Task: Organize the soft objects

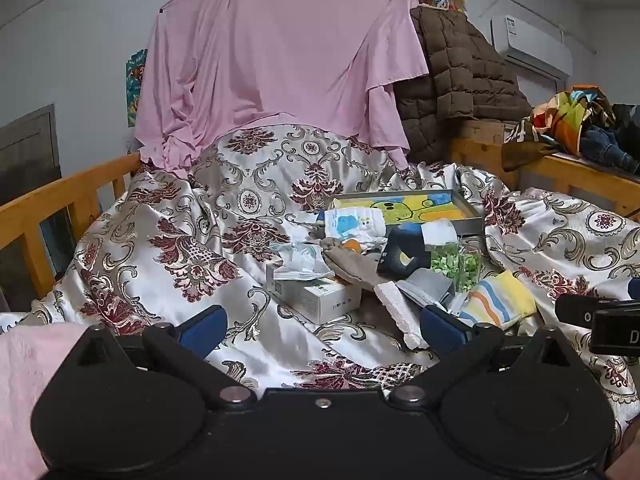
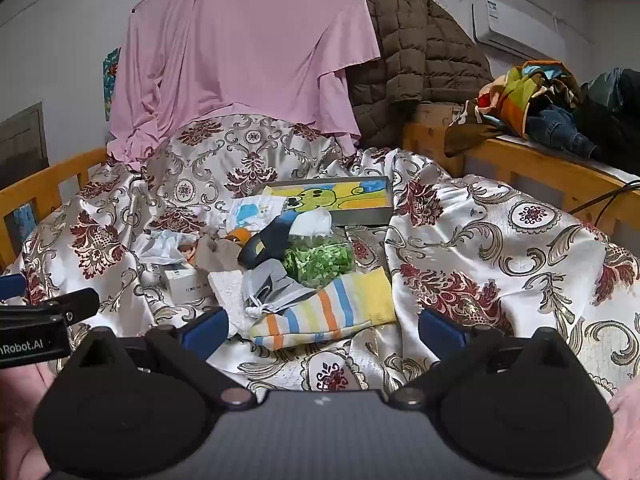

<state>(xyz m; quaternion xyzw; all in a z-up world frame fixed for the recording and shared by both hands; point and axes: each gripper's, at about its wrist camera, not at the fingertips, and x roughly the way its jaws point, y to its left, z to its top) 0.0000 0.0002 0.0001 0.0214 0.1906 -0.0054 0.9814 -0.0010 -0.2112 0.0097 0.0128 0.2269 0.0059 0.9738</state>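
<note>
A heap of soft things lies on the patterned bedspread [image 1: 168, 240]: a striped sock [image 2: 328, 312] [image 1: 498, 300], a grey pouch [image 2: 276, 284], a green-filled clear bag [image 2: 320, 260] [image 1: 456, 264], a navy sock [image 1: 404, 254], a beige sock [image 1: 352, 266], a white printed cloth [image 1: 354, 222] and a white foam piece [image 1: 400, 312]. My left gripper [image 1: 320, 330] is open and empty, just short of the tissue box [image 1: 316, 296]. My right gripper [image 2: 322, 330] is open and empty, with the striped sock between its fingers' line, a little ahead.
A grey tray [image 1: 472, 222] with a yellow cartoon picture lies behind the heap. Wooden bed rails [image 1: 52, 204] run left and right. A pink sheet [image 1: 280, 52] and brown quilted jacket [image 1: 460, 76] hang behind. Clothes [image 2: 532, 100] pile on the right ledge.
</note>
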